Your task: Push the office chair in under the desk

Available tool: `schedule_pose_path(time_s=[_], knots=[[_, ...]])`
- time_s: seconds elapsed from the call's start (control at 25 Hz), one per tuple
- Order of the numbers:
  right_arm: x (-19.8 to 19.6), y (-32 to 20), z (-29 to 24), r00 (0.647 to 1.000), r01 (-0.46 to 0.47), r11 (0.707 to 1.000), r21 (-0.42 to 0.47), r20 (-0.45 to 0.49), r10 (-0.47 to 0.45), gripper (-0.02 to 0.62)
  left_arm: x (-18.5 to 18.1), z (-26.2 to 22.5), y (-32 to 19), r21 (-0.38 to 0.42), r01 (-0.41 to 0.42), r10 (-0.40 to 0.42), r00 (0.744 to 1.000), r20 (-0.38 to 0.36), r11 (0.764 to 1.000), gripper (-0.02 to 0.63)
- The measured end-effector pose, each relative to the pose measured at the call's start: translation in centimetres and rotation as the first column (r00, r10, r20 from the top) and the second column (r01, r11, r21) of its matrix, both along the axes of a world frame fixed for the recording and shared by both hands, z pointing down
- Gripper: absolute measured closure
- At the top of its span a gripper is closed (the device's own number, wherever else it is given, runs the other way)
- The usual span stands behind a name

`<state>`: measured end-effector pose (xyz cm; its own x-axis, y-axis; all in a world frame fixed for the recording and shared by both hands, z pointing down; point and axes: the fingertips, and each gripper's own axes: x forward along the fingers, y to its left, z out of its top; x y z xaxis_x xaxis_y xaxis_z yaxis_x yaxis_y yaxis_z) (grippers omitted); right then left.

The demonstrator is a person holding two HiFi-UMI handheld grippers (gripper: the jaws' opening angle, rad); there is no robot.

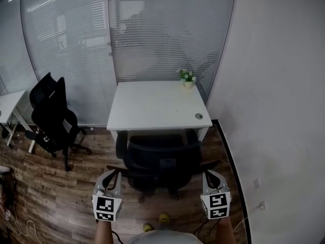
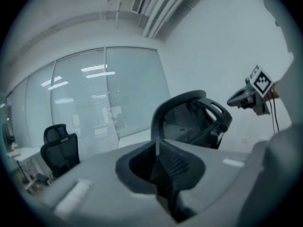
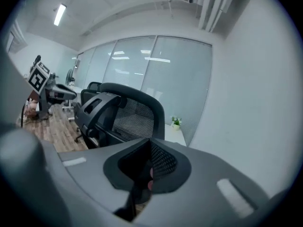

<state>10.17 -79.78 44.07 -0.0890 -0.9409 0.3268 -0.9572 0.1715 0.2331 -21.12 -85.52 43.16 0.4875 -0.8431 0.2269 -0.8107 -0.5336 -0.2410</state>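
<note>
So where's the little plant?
In the head view the little plant sits on the far right corner of the white desk, close to the glass wall and beyond the office chair.

Office: white rectangular desk (image 1: 157,105) at frame centre, black mesh office chair (image 1: 160,159) below it, second black office chair (image 1: 51,116) at left, striped frosted-glass partition walls (image 1: 152,29) across the top, wood-plank floor (image 1: 45,187) lower left.
</note>
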Motion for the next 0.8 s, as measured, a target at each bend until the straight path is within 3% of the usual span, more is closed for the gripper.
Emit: schedule_pose_path(time_s=[0.12,0.2,0.52,0.8], knots=[[-0.6,-0.4,-0.7,0.996,0.003,1.000,0.023,0.085,-0.005,0.595,-1.1,-0.6,-0.4,-0.025,0.050,-0.053,0.991,-0.122,0.998,0.607],[-0.7,-0.4,-1.1,0.994,-0.006,0.999,0.039,0.112,0.001,0.595,-1.7,-0.6,-0.4,-0.038,0.076,-0.081,0.984,-0.162,0.996,0.607],[-0.1,-0.4,-1.9,0.984,-0.054,0.996,0.068,0.175,0.042,0.594,-2.3,-1.6,-0.3,-0.008,0.087,-0.087,0.979,-0.183,0.996,0.607],[0.5,0.1,-2.2,0.983,-0.066,0.994,0.082,0.175,0.051,0.594,-2.2,-2.0,0.0,0.005,0.093,-0.091,0.980,-0.176,0.996,0.607]])
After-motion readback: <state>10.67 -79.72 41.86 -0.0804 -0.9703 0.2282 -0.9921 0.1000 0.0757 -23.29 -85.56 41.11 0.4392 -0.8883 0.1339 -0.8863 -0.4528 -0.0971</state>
